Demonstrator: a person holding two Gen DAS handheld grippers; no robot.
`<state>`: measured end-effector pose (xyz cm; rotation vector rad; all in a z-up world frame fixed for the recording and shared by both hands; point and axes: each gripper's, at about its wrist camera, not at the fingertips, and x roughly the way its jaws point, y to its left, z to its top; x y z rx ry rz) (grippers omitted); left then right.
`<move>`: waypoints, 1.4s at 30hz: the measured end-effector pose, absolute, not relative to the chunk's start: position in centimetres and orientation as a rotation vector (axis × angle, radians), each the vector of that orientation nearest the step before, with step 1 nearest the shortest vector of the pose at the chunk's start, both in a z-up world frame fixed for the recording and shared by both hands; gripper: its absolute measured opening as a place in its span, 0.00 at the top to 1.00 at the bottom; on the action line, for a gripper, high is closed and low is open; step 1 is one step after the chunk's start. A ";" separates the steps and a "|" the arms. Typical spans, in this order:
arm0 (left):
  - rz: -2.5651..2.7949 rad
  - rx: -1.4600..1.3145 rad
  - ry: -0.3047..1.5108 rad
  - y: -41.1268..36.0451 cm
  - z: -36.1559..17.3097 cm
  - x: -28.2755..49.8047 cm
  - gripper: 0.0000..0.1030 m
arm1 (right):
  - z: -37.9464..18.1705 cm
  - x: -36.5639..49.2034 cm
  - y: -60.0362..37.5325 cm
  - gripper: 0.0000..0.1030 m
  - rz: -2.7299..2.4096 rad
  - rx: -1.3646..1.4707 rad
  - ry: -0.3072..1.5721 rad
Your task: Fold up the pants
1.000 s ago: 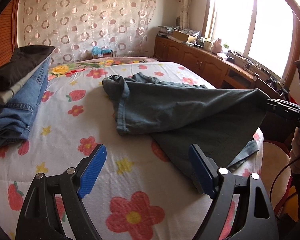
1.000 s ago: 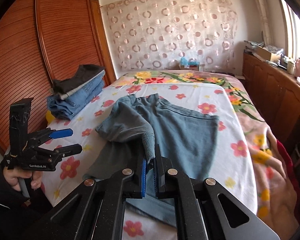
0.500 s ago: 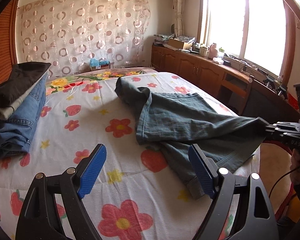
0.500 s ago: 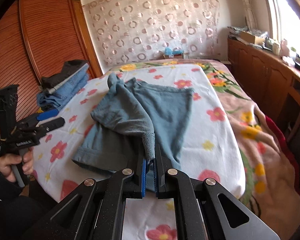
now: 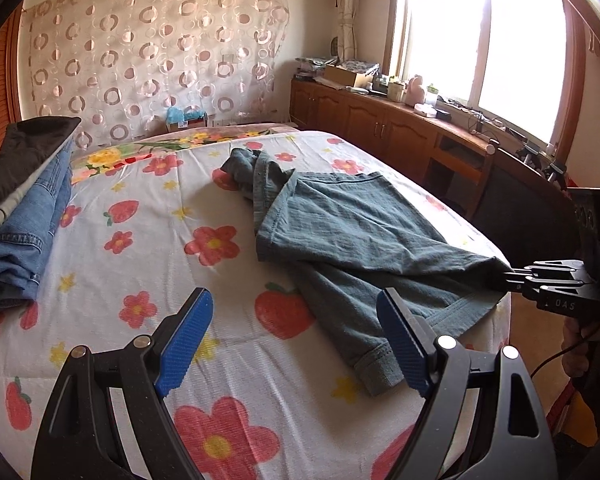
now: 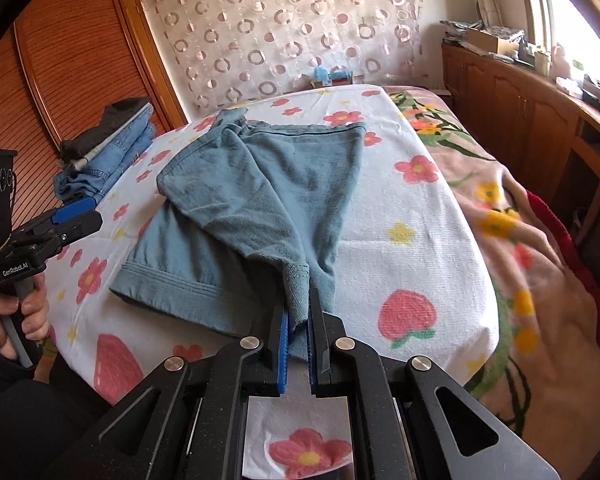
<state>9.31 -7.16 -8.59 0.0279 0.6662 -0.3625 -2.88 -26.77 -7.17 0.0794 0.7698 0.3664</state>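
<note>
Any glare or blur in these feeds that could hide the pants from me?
Left wrist view: the window is blown out white, yet the pants stay evenly lit and sharp; fisheye bends the room edges. Right wrist view: the pink blanket at right is smeared by blur; the fabric in the right gripper reads clearly.

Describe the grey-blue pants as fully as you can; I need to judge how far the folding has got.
The grey-blue pants are soft, knit-looking cloth with stitched hems. They lie crumpled on the flowered bedsheet, one layer drawn over another, the far end bunched. The near hem reaches the bed's edge. The right gripper is shut on a corner of the upper layer, pulling it taut. The left gripper is open, touching nothing.
</note>
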 end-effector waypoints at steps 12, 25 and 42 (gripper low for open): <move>-0.309 0.022 0.652 -5.7 -8.3 9.8 0.18 | -4.6 -3.9 -26.8 0.73 0.318 -0.021 0.711; -0.242 0.023 0.629 -3.2 -7.4 10.4 0.18 | -4.3 1.2 -20.8 0.62 0.479 -0.071 0.673; -0.176 -0.028 0.616 0.6 -7.4 10.2 0.18 | -5.4 9.1 -13.3 0.59 0.629 -0.166 0.742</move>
